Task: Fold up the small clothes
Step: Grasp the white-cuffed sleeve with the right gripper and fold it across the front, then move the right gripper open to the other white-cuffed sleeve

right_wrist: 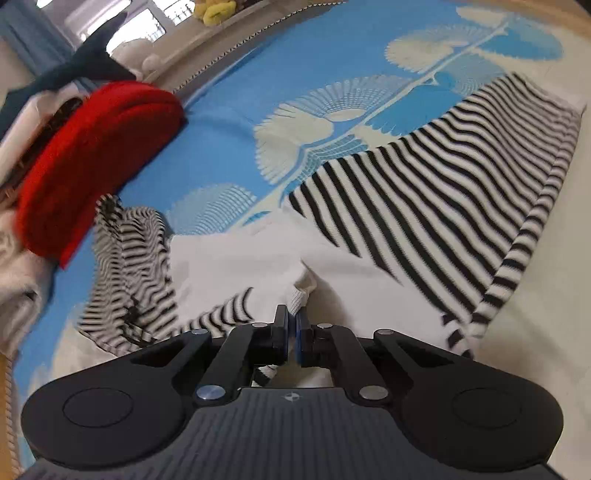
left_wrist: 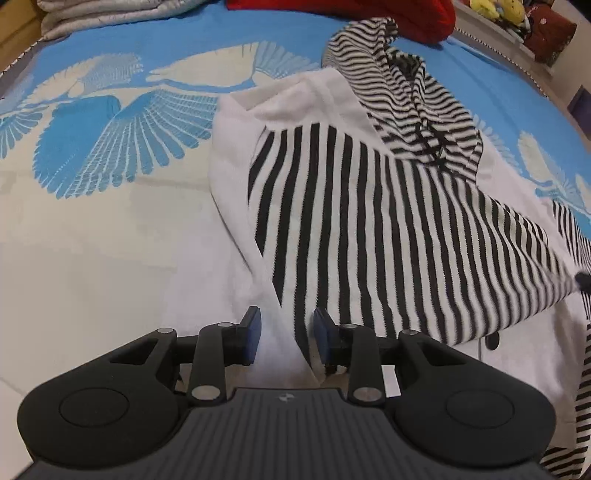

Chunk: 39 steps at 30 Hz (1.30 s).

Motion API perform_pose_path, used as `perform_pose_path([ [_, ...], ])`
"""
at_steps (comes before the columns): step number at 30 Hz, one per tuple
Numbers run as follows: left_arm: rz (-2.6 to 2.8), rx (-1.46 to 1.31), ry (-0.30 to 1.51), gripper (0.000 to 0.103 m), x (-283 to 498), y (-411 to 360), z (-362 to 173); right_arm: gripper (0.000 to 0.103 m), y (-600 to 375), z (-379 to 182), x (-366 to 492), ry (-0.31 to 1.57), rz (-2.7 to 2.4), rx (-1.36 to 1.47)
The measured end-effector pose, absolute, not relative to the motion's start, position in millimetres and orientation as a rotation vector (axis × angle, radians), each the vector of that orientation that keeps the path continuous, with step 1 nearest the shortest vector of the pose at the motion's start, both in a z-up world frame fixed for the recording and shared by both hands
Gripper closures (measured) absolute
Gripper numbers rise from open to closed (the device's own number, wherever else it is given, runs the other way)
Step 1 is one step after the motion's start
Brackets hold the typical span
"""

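A small black-and-white striped hooded top [left_wrist: 351,203] with white panels lies spread on the blue and cream bedspread [left_wrist: 110,229]. Its finely striped hood [left_wrist: 406,92] points toward the far edge. My left gripper [left_wrist: 286,330] hovers low over the top's near edge, open, its blue pads on either side of a white-and-striped seam without pressing it. In the right wrist view the same top [right_wrist: 424,184] stretches away to the right. My right gripper [right_wrist: 291,319] is shut on a bunched white ribbed cuff [right_wrist: 301,293] of the top.
A red cushion [right_wrist: 92,155] lies at the far side next to the hood, also in the left wrist view [left_wrist: 417,18]. A folded grey blanket [left_wrist: 92,14] sits at the far left corner. Yellow plush toys [right_wrist: 214,11] stand on a ledge beyond the bed's edge.
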<state>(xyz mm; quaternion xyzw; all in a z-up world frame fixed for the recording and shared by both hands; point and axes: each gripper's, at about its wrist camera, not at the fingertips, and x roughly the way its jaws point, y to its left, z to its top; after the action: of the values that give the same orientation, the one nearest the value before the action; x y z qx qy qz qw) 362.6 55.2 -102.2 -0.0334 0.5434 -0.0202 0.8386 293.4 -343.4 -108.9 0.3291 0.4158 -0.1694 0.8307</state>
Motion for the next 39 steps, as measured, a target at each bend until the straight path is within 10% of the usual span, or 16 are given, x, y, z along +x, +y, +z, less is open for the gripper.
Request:
perform_pose_path([
  [12, -0.053, -0.052, 1.178, 0.063, 362.0, 39.4, -110.2, 0.073, -336.1, -130.2, 299.9, 0.992, -0.22, 0.652],
  [39, -0.13, -0.093, 1.098, 0.052, 363.9, 11.2, -84.7, 0.061, -555.4, -124.6, 248.4, 0.807, -0.647, 0.649],
])
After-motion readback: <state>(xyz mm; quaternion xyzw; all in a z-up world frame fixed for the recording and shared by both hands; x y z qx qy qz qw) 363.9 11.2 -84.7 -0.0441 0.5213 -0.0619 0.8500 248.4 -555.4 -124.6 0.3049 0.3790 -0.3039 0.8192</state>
